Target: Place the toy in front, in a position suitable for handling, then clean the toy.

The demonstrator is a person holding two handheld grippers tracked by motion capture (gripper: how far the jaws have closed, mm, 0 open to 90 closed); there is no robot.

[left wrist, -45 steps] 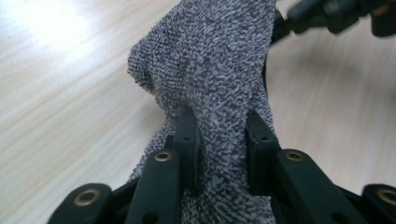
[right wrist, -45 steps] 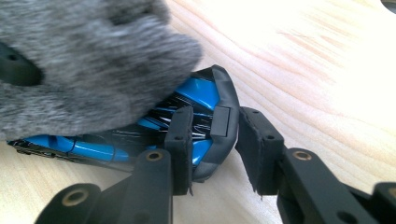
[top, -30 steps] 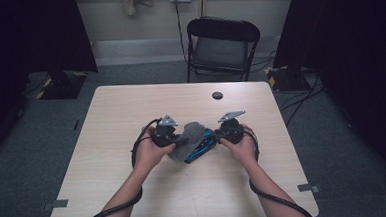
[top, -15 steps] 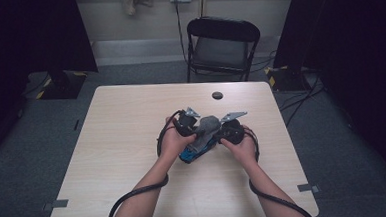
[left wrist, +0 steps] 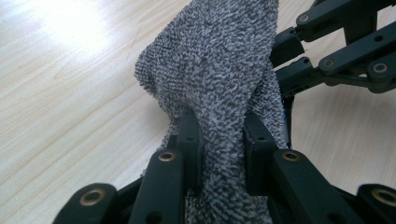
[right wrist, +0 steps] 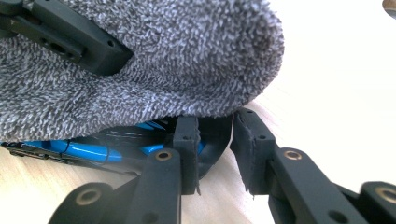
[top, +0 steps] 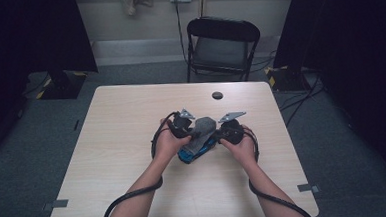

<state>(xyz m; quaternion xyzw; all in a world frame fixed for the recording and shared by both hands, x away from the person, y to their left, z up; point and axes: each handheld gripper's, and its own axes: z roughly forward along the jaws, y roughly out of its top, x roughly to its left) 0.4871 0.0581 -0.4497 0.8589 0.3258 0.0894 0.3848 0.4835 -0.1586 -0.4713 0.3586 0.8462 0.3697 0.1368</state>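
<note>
Since a second ago, my left gripper (top: 188, 130) has slid rightward across the table (top: 112, 142) and closed in on the right one, so both are now sitting close together at the middle of the tabletop. I am pinching a fold of the grey sock (left wrist: 219, 70) between the left jaws; in the left gripper view the cloth is bunching up into a peak between the pads. The sock is a fuzzy, looped terry knit, speckled grey and white, soft and rounded at its toe. It is draping over the blue and black shoe (top: 193, 152), which is lying on the wood with its long axis running from lower left to upper right in the high view. Which end is the toe I cannot tell. In the right gripper view I am seeing glossy blue plastic strips and black edging under the sock. My right gripper (top: 221, 132) is clamping on the shoe's thin black rim (right wrist: 212, 144), just under the overhanging cloth.
</note>
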